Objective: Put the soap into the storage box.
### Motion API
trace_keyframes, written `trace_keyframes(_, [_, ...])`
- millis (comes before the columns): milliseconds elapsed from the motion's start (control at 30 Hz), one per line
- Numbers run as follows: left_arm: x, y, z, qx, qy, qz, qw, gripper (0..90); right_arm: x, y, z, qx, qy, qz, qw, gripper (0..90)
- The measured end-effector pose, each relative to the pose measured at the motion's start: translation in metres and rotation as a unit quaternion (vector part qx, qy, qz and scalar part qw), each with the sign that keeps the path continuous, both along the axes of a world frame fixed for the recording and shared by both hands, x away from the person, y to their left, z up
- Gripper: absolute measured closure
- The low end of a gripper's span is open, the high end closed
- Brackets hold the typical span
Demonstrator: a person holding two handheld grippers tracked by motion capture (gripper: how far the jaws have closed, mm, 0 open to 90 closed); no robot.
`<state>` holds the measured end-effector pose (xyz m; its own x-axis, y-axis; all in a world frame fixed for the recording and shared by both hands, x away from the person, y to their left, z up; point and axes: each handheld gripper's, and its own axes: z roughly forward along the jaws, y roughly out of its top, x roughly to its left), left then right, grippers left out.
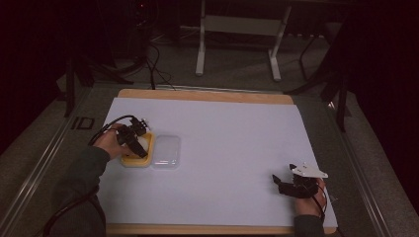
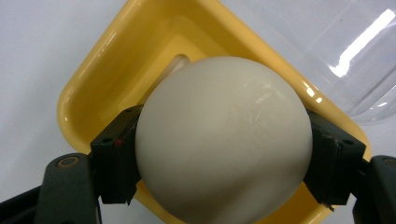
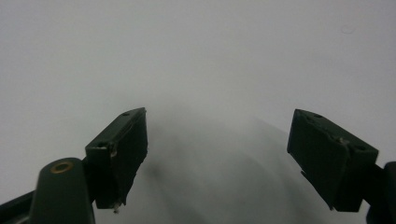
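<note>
**One ball, one yellow box, one clear lid**

I see the yellow box [image 2: 88, 88] beside its clear lid [image 1: 166, 150]. My left gripper [image 2: 224, 154], angled down, pinches the white ball [image 2: 224, 140] above it. My right gripper [image 3: 219, 158] rests spread, empty.

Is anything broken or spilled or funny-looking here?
Nothing stands out. The smooth white ball looks whole, gripped in the left gripper over the square yellow plastic box. Its clear plastic lid lies flat beside the box. The right gripper is open.
</note>
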<state>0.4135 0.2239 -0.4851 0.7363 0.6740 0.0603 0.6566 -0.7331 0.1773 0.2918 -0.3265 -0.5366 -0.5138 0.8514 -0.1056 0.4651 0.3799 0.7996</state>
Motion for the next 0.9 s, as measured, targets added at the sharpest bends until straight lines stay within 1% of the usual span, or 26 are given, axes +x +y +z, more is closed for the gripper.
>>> trace_keyframes(133, [-0.0006,0.0002,-0.0034,0.001,0.003,-0.001,1.0000,24.8,0.0001,0.0001,-0.0001,0.000,0.000,0.000,1.0000,20.0])
trace_keyframes(200, [-0.0010,0.0008,-0.0074,-0.001,0.011,0.002,0.9999,24.8,0.0001,0.0001,0.0000,-0.001,0.000,0.000,1.0000,20.0])
trace_keyframes(267, [-0.0001,0.0036,-0.0079,-0.009,0.016,0.006,0.9998,24.7,0.0000,0.0001,-0.0001,-0.001,0.000,0.000,1.0000,20.0])
trace_keyframes(333, [0.0015,0.0067,-0.0086,-0.023,0.029,0.018,0.9992,24.6,0.0001,0.0002,-0.0001,-0.002,0.000,0.001,1.0000,20.0])
trace_keyframes(400, [0.0010,0.0083,-0.0086,-0.029,0.026,0.020,0.9990,24.5,0.0001,0.0004,-0.0001,-0.002,0.000,0.001,1.0000,20.0])
trace_keyframes(467, [-0.0011,0.0079,-0.0081,-0.027,0.017,0.015,0.9994,23.8,0.0001,0.0003,-0.0001,-0.002,0.000,0.001,1.0000,20.0])
trace_keyframes(533, [-0.0008,0.0083,-0.0079,-0.026,0.018,0.017,0.9994,20.1,0.0001,0.0004,-0.0001,-0.002,0.001,0.001,1.0000,20.0])
trace_keyframes(633, [-0.0009,0.0094,-0.0064,-0.033,0.021,0.024,0.9990,19.3,0.0001,0.0004,-0.0001,-0.002,0.001,0.001,1.0000,20.0])
trace_keyframes(667, [-0.0010,0.0092,-0.0057,-0.032,0.020,0.025,0.9990,19.3,0.0001,0.0004,-0.0001,-0.002,0.001,0.001,1.0000,20.0])
trace_keyframes(767, [-0.0016,0.0080,-0.0040,-0.027,0.023,0.021,0.9991,17.7,0.0002,0.0006,-0.0002,-0.003,0.001,0.001,1.0000,20.0])
trace_keyframes(900, [-0.0026,0.0080,-0.0014,-0.026,0.024,0.015,0.9993,15.1,0.0001,0.0006,-0.0002,-0.003,0.001,0.002,1.0000,20.0])
